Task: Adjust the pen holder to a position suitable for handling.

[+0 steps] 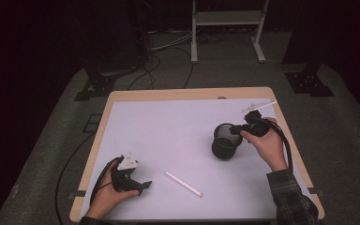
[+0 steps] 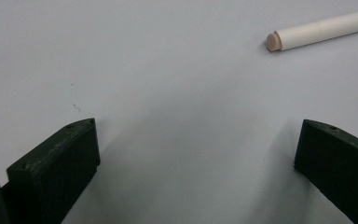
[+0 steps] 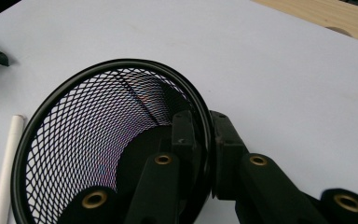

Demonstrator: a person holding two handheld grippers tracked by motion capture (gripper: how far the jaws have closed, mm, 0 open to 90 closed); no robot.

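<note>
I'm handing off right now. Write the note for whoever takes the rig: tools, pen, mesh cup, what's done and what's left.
Right tool: shut on the rim of the black mesh cup, one jaw inside, one outside. The cup stands upright on the right side of the white mat.
Left tool: open, holding nothing, low over the mat at front left, its jaws pointing toward the pen.
White pen: lies flat on the mat at front centre, apart from both tools and outside the cup.
Done: cup gripped.
Left, likely: pick up the pen with the left tool and drop it into the cup.
</note>
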